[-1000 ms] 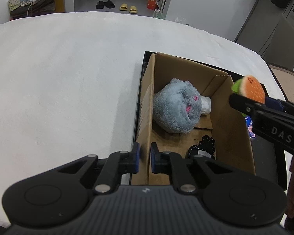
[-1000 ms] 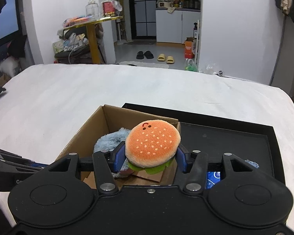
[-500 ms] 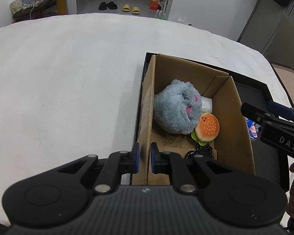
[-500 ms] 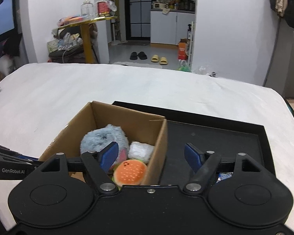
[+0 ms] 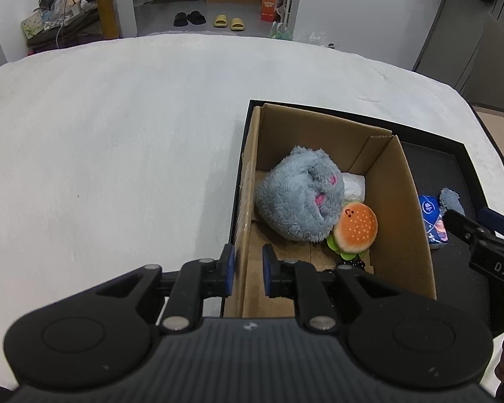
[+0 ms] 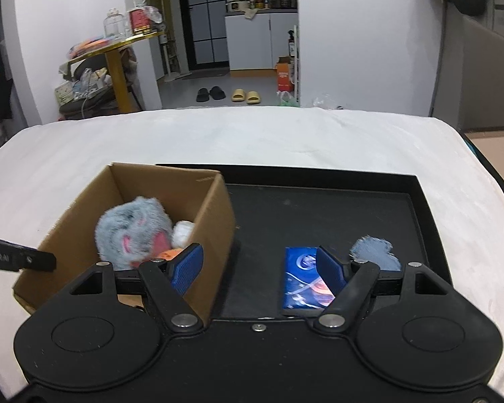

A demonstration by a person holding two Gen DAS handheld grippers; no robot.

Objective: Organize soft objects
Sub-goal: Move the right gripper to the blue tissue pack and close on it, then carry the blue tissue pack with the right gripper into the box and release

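A cardboard box (image 5: 406, 201) stands in a black tray (image 5: 453, 168) on the white bed. Inside lie a grey fluffy plush (image 5: 299, 198), a burger plush (image 5: 355, 228), a white soft item (image 5: 354, 184) and a black item, partly hidden. My left gripper (image 5: 247, 270) is shut on the box's left wall (image 5: 248, 201). My right gripper (image 6: 258, 265) is open and empty above the tray (image 6: 319, 208), right of the box (image 6: 215, 235). A blue tissue pack (image 6: 302, 278) and a grey-blue cloth (image 6: 374, 252) lie on the tray below it.
The white bed cover (image 5: 117, 151) spreads left and beyond the tray. The floor behind holds slippers (image 5: 208, 20), a yellow-legged table with clutter (image 6: 117, 53) and an orange carton (image 5: 268, 3). A dark chair (image 5: 487, 60) stands at the right.
My right gripper opened and dropped the burger plush into the box beside the grey plush. It then moved right, over the tray. My left gripper stayed on the box wall.
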